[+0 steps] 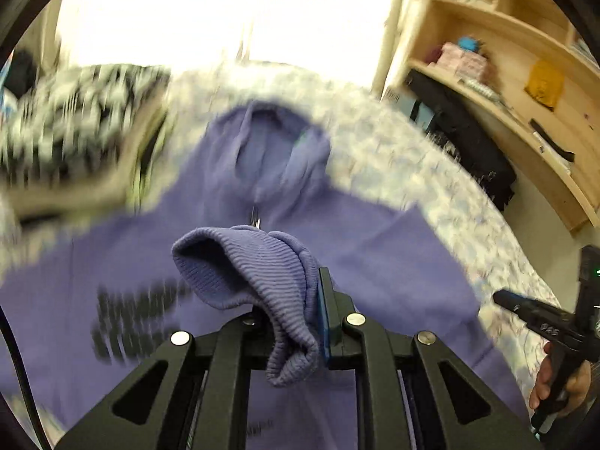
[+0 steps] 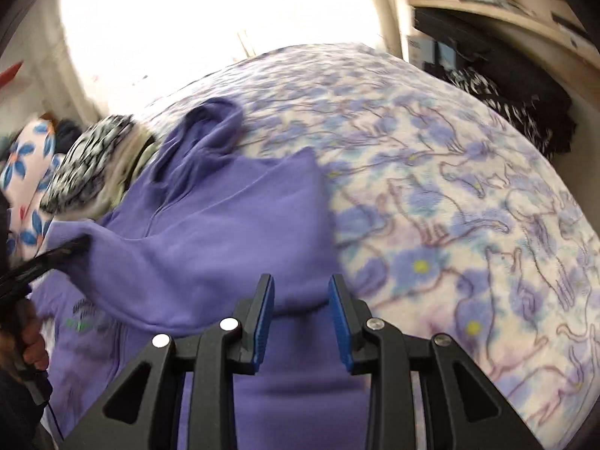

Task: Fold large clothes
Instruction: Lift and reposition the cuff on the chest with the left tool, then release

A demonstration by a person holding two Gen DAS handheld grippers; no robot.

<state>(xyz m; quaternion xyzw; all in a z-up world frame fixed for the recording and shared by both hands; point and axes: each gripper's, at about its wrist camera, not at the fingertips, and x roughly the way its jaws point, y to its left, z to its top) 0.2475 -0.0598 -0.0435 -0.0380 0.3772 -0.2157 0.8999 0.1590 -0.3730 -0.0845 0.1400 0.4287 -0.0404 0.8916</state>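
Observation:
A purple zip hoodie (image 1: 375,262) lies front up on the bed, its hood (image 1: 270,138) at the far end. My left gripper (image 1: 296,300) is shut on the ribbed cuff (image 1: 243,262) of one sleeve, lifted above the body of the hoodie. In the right wrist view that sleeve (image 2: 168,262) hangs from the left gripper (image 2: 80,243) and drapes across the hoodie (image 2: 232,206). My right gripper (image 2: 302,300) hovers over the hoodie's right side, its blue pads apart and pressing on nothing. It shows in the left wrist view as the right gripper (image 1: 502,296), held by a hand.
The bed's floral blanket (image 2: 450,206) spreads to the right of the hoodie. A black-and-white patterned pile (image 1: 75,112) lies at the far left, beside a flowered cushion (image 2: 30,172). Wooden shelves (image 1: 525,75) and dark clothes (image 1: 468,142) stand beyond the bed's right edge.

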